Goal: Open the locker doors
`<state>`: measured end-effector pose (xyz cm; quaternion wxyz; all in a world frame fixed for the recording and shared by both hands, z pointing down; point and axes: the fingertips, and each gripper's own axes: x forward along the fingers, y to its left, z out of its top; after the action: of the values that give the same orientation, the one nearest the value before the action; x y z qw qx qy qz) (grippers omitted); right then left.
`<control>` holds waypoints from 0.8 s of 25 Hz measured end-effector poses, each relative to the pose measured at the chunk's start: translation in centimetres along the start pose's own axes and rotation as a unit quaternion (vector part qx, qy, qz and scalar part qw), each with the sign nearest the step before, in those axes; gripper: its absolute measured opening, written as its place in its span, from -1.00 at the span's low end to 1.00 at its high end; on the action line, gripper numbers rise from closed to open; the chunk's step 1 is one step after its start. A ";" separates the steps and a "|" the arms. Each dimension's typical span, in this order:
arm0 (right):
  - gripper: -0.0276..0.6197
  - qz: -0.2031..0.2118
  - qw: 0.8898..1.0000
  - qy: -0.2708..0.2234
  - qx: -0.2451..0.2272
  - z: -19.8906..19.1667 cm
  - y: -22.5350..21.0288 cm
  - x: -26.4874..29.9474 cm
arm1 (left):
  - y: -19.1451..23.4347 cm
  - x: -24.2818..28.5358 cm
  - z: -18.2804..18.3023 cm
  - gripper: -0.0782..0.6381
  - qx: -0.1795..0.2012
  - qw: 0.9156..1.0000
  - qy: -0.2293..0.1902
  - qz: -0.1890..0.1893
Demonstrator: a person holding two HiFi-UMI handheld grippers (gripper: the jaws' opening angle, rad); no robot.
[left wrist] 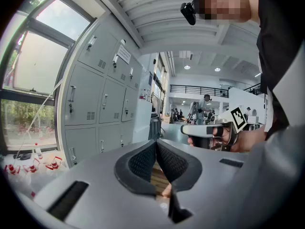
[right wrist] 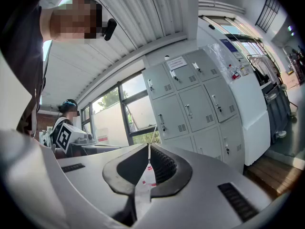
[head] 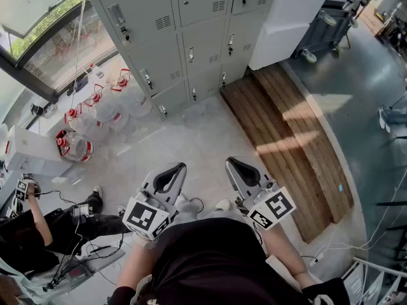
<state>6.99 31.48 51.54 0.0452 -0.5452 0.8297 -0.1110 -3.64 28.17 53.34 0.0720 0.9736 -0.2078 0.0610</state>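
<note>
Ahead of left gripper (head: 177,168), right gripper (head: 231,162) | lockers (head: 191,37) well apart, closed

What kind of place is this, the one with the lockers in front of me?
Probably a large workshop or lab hall rather than a home. A bank of grey metal lockers stands against the wall, big water jugs sit on the bare concrete floor, and a railed mezzanine runs under a high ceiling.

Bright daylight pours through the window (head: 48,33) at the head view's upper left, and a pale sunlit patch lies across the boards (head: 299,116). Ceiling lamps (left wrist: 187,67) glow in the left gripper view. Both gripper views are fisheye, with black corners and bowed lockers (left wrist: 95,104).
</note>
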 end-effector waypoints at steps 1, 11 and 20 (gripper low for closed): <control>-0.79 0.001 1.000 0.003 0.001 -0.3 0.4 0.6 | 0.6 -0.2 0.2 -0.73 0.000 1.000 -0.002 -0.001; -0.79 0.000 1.000 0.011 0.017 -1.4 3.3 7.2 | 7.0 -3.7 0.4 -0.73 -0.008 1.000 -0.014 0.010; -0.79 0.001 1.000 0.018 0.007 -2.1 6.1 15.8 | 14.8 -7.4 -0.5 -0.73 0.006 1.000 -0.009 0.020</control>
<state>-5.17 19.62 52.86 0.0343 -0.5416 0.8303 -0.1267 -16.53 17.81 54.42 0.0636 0.9701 -0.2275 0.0553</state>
